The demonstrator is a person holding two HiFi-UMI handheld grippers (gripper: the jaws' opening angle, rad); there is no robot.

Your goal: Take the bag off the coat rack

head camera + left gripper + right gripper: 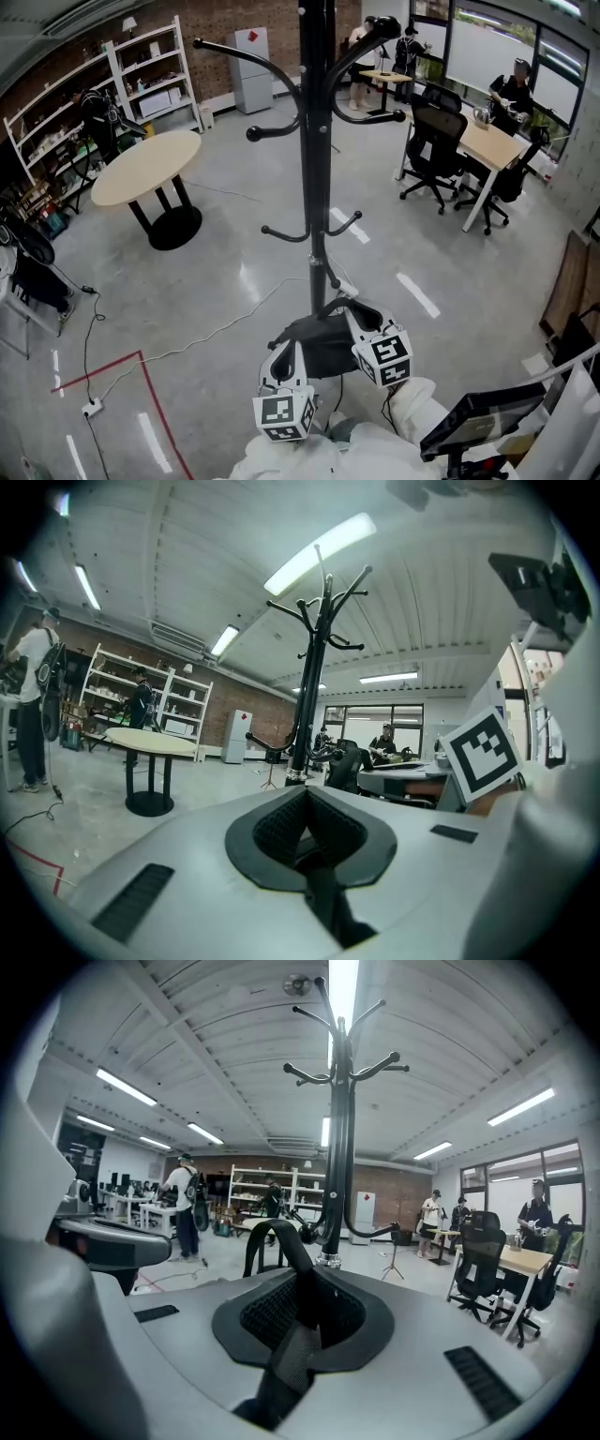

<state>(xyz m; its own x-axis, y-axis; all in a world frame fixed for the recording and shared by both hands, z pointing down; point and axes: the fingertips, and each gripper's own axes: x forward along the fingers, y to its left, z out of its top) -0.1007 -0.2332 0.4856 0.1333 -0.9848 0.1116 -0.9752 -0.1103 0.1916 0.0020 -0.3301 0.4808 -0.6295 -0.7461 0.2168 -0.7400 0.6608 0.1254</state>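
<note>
The black coat rack (pixel 317 141) stands in front of me, and its hooks appear bare. It also shows in the left gripper view as the coat rack (pixel 314 667) and in the right gripper view as the coat rack (pixel 339 1147). The black bag (pixel 319 345) hangs low by the pole, below the lowest hooks and between my two grippers. My right gripper (pixel 345 309) is shut on the bag's strap (pixel 279 1241), which loops up out of the jaws of the right gripper (pixel 302 1283). My left gripper (pixel 280 345) is beside the bag. The jaws of the left gripper (pixel 305 799) are shut, with nothing seen between them.
A round table (pixel 148 167) stands at the left, with a desk (pixel 489 142) and office chairs (pixel 433 141) at the right. Shelves (pixel 150 75) and a fridge (pixel 251 67) line the back wall. A cable (pixel 216 328) and red tape (pixel 150 375) cross the floor. A dark screen (pixel 483 417) is at my right.
</note>
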